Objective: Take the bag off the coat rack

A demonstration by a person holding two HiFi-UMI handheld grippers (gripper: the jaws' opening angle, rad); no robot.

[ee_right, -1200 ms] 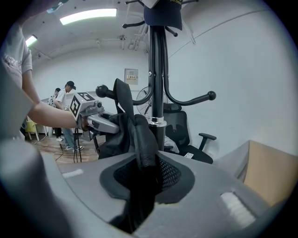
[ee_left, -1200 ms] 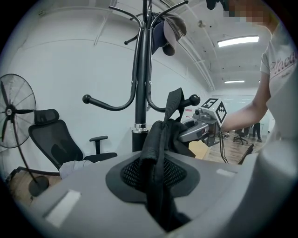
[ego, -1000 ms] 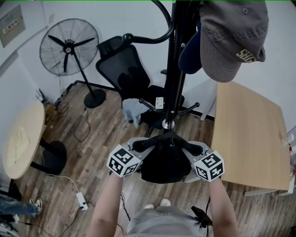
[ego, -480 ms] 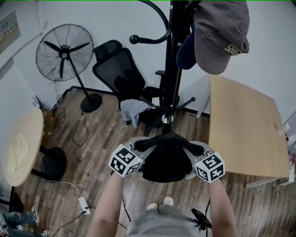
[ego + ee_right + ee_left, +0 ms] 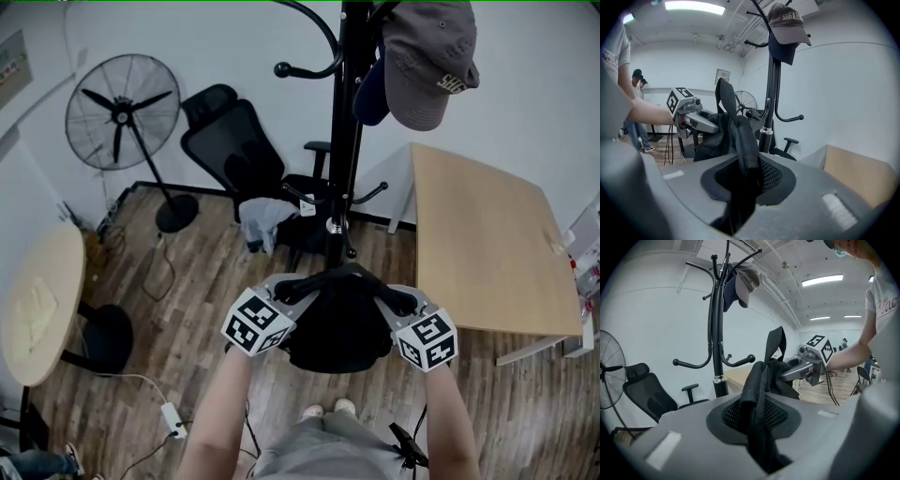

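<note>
— Black fabric was pinched in the left tool [image 5: 298,291], jaws nearly closed on it?
— Yes; the bag [image 5: 337,328] hung between it and the right tool [image 5: 396,302], likewise clamped. Its loose strap [image 5: 723,98] could have snagged a low hook [image 5: 373,194] of the coat rack [image 5: 349,112] just beyond.

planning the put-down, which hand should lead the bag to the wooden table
Right, probably: right tongs grip the bag on the side nearest the wooden table; left tongs hold its far side.
</note>
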